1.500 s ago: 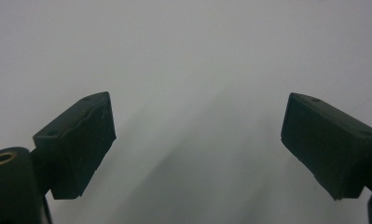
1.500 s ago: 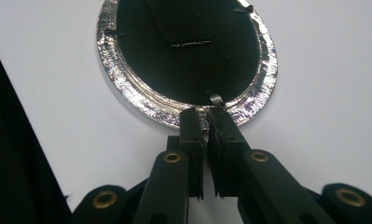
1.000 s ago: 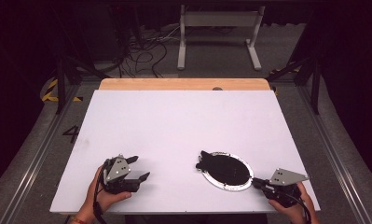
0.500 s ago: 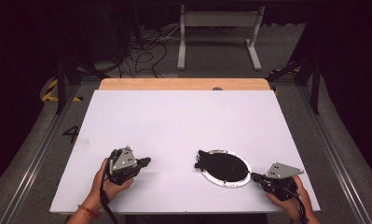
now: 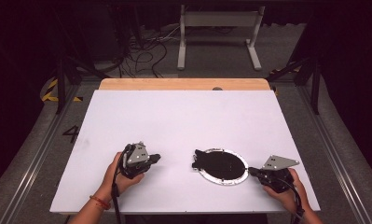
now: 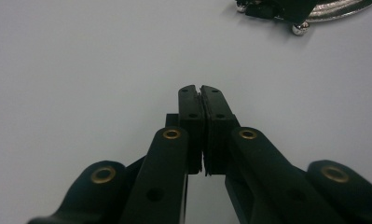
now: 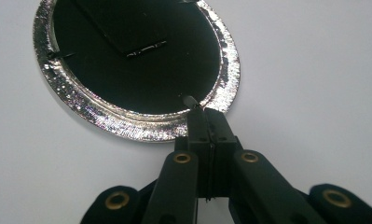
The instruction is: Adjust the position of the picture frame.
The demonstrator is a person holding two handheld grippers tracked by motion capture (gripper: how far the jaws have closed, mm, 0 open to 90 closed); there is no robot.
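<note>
From the high view, a round silver-rimmed disc (image 5: 221,166) with a black face lies flat near the front edge of the white bench (image 5: 183,116). It sits between the two hands, closer to the right one. The right tool (image 5: 251,171) points at its near rim, and the left tool (image 5: 155,158) rests well apart from it on bare bench, aimed roughly toward it, likely waiting its turn.

In the left gripper view, the left tool (image 6: 201,88) has its jaws pressed together with nothing between them. The disc's edge (image 6: 314,9) sits far off at the top.

In the right gripper view, the right tool (image 7: 205,112) is closed at the crinkled rim of the disc (image 7: 127,116). It may be pinching a small dark tab there to steady or lift the disc, though the grip is hard to confirm.
</note>
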